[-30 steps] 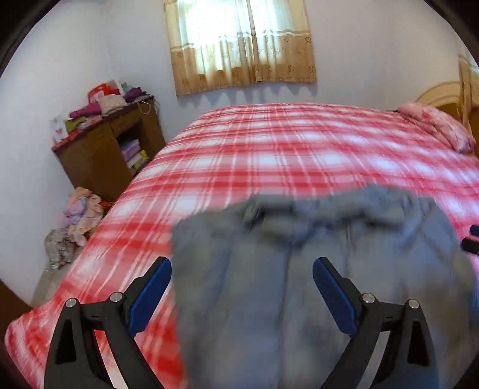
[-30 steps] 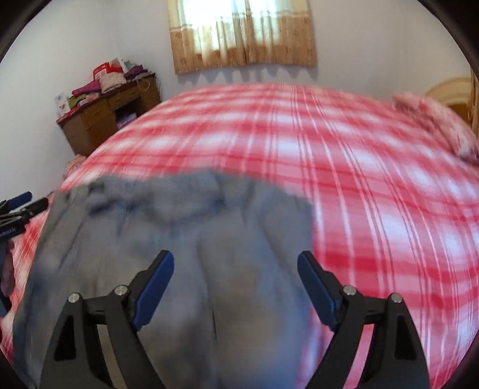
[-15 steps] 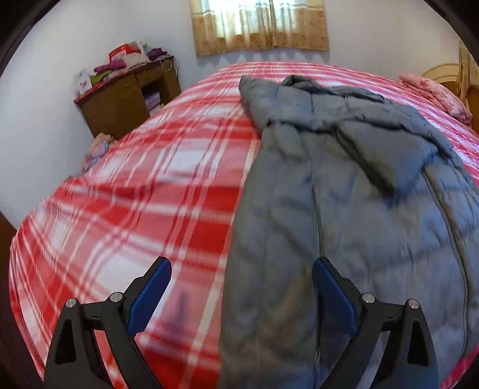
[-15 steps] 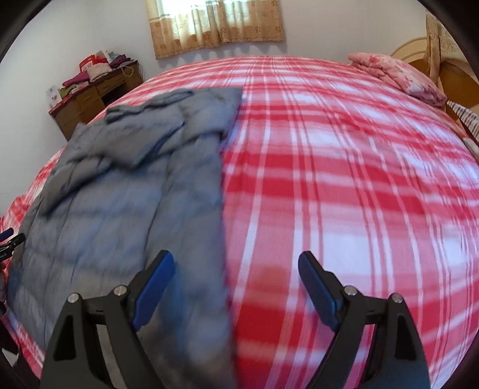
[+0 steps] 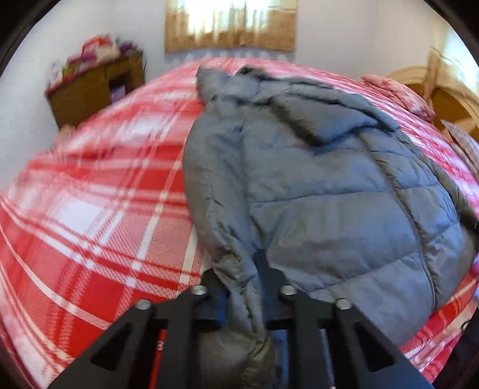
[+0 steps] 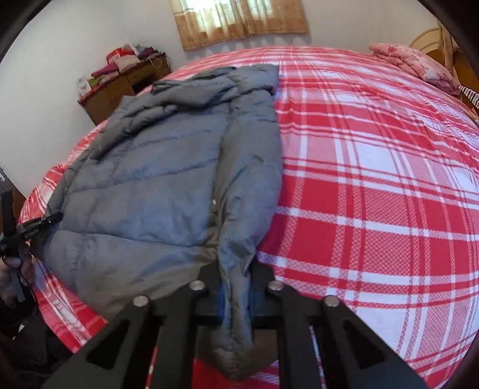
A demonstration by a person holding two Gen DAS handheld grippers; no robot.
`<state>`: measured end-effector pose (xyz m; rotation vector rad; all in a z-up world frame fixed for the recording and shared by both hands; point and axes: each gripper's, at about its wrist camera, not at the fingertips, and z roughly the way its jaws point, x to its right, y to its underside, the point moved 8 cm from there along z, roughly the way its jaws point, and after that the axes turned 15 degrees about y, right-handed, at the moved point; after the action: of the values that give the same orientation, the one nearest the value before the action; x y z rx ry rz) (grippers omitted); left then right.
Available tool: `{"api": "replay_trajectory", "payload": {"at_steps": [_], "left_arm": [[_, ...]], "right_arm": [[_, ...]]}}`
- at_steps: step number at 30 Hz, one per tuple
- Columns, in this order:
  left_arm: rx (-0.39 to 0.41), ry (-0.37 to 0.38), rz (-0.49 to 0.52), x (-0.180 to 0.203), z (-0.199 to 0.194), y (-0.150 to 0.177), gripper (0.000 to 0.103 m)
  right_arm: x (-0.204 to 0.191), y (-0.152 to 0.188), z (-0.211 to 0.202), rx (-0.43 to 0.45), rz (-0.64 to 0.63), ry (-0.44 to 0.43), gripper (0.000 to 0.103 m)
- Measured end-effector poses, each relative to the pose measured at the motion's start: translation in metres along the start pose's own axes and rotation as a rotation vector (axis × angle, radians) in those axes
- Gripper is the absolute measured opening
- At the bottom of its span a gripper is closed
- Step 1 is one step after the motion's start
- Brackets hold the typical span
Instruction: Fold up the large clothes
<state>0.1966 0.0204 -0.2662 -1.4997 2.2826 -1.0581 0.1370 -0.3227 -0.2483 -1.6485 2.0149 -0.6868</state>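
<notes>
Both claws are clamped on the hem of the grey puffer jacket (image 6: 167, 179): left claw (image 5: 244, 287) at one bottom corner, right claw (image 6: 235, 287) at the other. Ahead of them it lies flat on the bed (image 6: 374, 179); no fold looks made yet.

Bedroom: white walls (image 6: 60, 45), curtained daylit window (image 6: 239, 21), red-plaid bed (image 6: 374, 179), pink pillow (image 6: 416, 64), wooden cabinet (image 6: 119, 92) piled with clothes.

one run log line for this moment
stage: hem grasped | left gripper: shut on jacket | right gripper: shut on jacket | jacket: flat on bed
</notes>
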Motion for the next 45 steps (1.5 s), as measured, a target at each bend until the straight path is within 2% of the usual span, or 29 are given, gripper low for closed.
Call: {"api": "replay_trajectory", "payload": {"at_steps": [4, 7, 12, 14, 16, 19, 23, 25, 30, 34, 36, 37, 38, 39, 40, 41, 42, 43, 44, 45], "left_arm": [[0.118, 0.022, 0.062, 0.024, -0.044, -0.018, 0.009], [0.197, 0.075, 0.067, 0.039, -0.087, -0.035, 0.005], [0.337, 0.162, 0.088, 0.068, -0.168, -0.071, 0.004], [0.387, 0.152, 0.117, 0.074, -0.191, -0.09, 0.004], [0.403, 0.129, 0.157, 0.074, -0.191, -0.107, 0.004], [0.39, 0.069, 0.184, 0.058, -0.153, -0.137, 0.004], [0.328, 0.018, 0.14, 0.02, -0.075, -0.175, 0.005], [0.3, -0.041, 0.133, 0.0, -0.04, -0.189, 0.008], [0.243, -0.033, 0.015, -0.038, 0.016, -0.214, 0.013], [0.267, -0.021, -0.03, -0.049, 0.027, -0.232, 0.016], [0.302, -0.037, -0.053, -0.054, 0.023, -0.242, 0.02], [0.309, -0.066, -0.053, -0.055, 0.023, -0.247, 0.026], [0.321, -0.12, -0.048, -0.057, 0.021, -0.249, 0.043], [0.337, -0.168, -0.043, -0.059, 0.017, -0.251, 0.054], [0.37, -0.224, -0.035, -0.061, 0.011, -0.253, 0.075], [0.402, -0.255, -0.028, -0.063, 0.005, -0.254, 0.085], [0.444, -0.305, -0.022, -0.064, -0.004, -0.255, 0.088], [0.46, -0.337, -0.021, -0.065, -0.008, -0.256, 0.088], [0.469, -0.365, -0.016, -0.064, -0.011, -0.257, 0.088], [0.471, -0.4, -0.008, -0.064, -0.014, -0.257, 0.088]], "right_arm": [[0.007, -0.016, -0.037, 0.106, 0.063, -0.056, 0.008], [0.014, -0.034, -0.082, 0.202, 0.093, -0.097, 0.007], [0.02, -0.069, -0.159, 0.358, 0.126, -0.155, 0.007], [0.023, -0.088, -0.184, 0.435, 0.127, -0.144, 0.007], [0.027, -0.107, -0.186, 0.472, 0.13, -0.135, 0.007], [0.035, -0.146, -0.153, 0.48, 0.148, -0.117, 0.007], [0.045, -0.196, -0.072, 0.415, 0.198, -0.086, 0.007], [0.048, -0.215, -0.031, 0.383, 0.207, -0.053, 0.007], [0.065, -0.234, 0.036, 0.3, 0.239, -0.006, 0.007], [0.071, -0.244, 0.08, 0.244, 0.236, 0.027, 0.008], [0.07, -0.248, 0.095, 0.219, 0.223, 0.036, 0.009], [0.07, -0.251, 0.1, 0.218, 0.22, 0.05, 0.009], [0.07, -0.254, 0.104, 0.22, 0.224, 0.06, 0.01], [0.07, -0.257, 0.109, 0.214, 0.227, 0.067, 0.015], [0.069, -0.26, 0.114, 0.201, 0.227, 0.063, 0.023], [0.069, -0.263, 0.118, 0.191, 0.233, 0.06, 0.029], [0.07, -0.266, 0.121, 0.197, 0.239, 0.075, 0.046], [0.073, -0.27, 0.118, 0.218, 0.252, 0.094, 0.076], [0.076, -0.274, 0.113, 0.253, 0.275, 0.1, 0.087], [0.077, -0.278, 0.107, 0.285, 0.292, 0.098, 0.092]]}}
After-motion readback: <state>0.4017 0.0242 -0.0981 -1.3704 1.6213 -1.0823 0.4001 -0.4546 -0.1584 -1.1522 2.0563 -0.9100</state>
